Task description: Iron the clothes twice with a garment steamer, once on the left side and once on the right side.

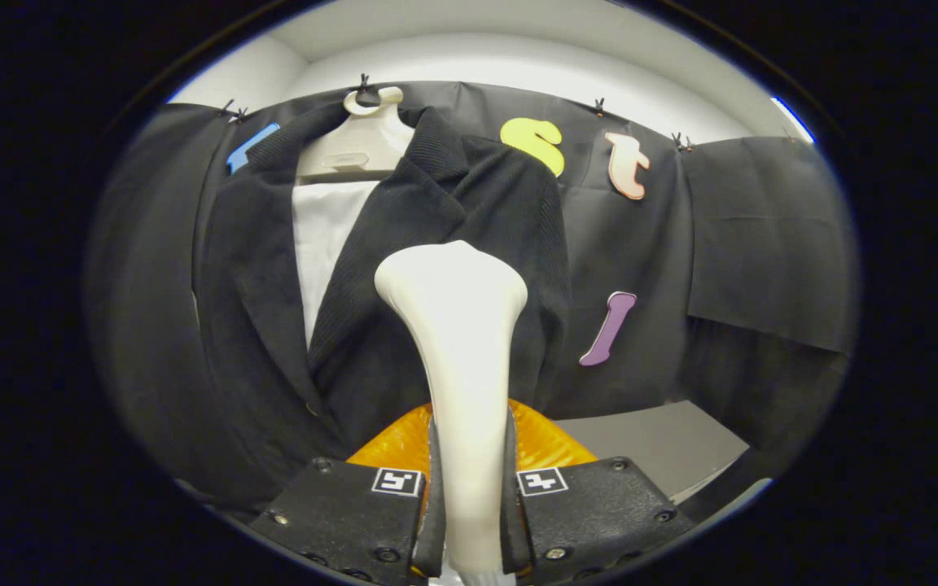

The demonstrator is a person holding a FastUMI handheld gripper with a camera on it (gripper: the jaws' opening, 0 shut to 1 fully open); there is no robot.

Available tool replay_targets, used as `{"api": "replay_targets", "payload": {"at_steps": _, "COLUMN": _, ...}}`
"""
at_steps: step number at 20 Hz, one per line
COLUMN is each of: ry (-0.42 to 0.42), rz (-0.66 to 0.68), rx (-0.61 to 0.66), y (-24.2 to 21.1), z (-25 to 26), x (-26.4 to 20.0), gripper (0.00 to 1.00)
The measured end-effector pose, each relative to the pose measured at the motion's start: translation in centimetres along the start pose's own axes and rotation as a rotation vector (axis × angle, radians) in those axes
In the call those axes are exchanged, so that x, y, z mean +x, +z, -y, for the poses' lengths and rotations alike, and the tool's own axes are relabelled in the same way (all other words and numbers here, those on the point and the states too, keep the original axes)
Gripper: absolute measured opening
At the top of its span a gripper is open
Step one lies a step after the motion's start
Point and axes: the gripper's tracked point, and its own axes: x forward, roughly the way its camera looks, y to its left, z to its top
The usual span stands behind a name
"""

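Gripper view: the gripper (469, 496) sits low and close to the camera, and its jaws are closed on the slim cream-white handle of a garment steamer (461, 358), one finger pressing each side of it. The handle rises straight up from between the jaws and widens into a rounded, flared head just ahead of them. That head stands in front of the chest of a dark jacket (404, 325); whether it touches the cloth cannot be told. An amber, ribbed, see-through part (546, 443), seemingly part of the steamer, shows just behind the fingers on both sides of the handle. The jacket is dark and finely ribbed, with wide lapels that meet near a button low on the front, and it hangs facing the camera from a pale hanger (359, 146). A white shirt front (324, 244) shows in the opening between the lapels, below the hanger. The steamer head lies over the jacket panel on the side away from the shirt opening, beyond the lapel edge. Behind the jacket hangs the booth's black cloth wall (762, 244), clipped along its top edge. A pale grey bench (664, 443) surface shows low down, beside the fingers and under the cloth.
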Motion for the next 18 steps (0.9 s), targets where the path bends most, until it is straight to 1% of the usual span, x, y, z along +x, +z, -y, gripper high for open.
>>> {"api": "replay_targets", "payload": {"at_steps": 11, "ry": 0.011, "rz": -0.089, "rx": -0.015, "y": -7.5, "z": -0.4, "x": 0.1, "gripper": 0.3}}
{"api": "replay_targets", "payload": {"at_steps": 18, "ry": 0.014, "rz": -0.144, "rx": -0.021, "y": -11.4, "z": -0.6, "x": 0.2, "gripper": 0.3}}
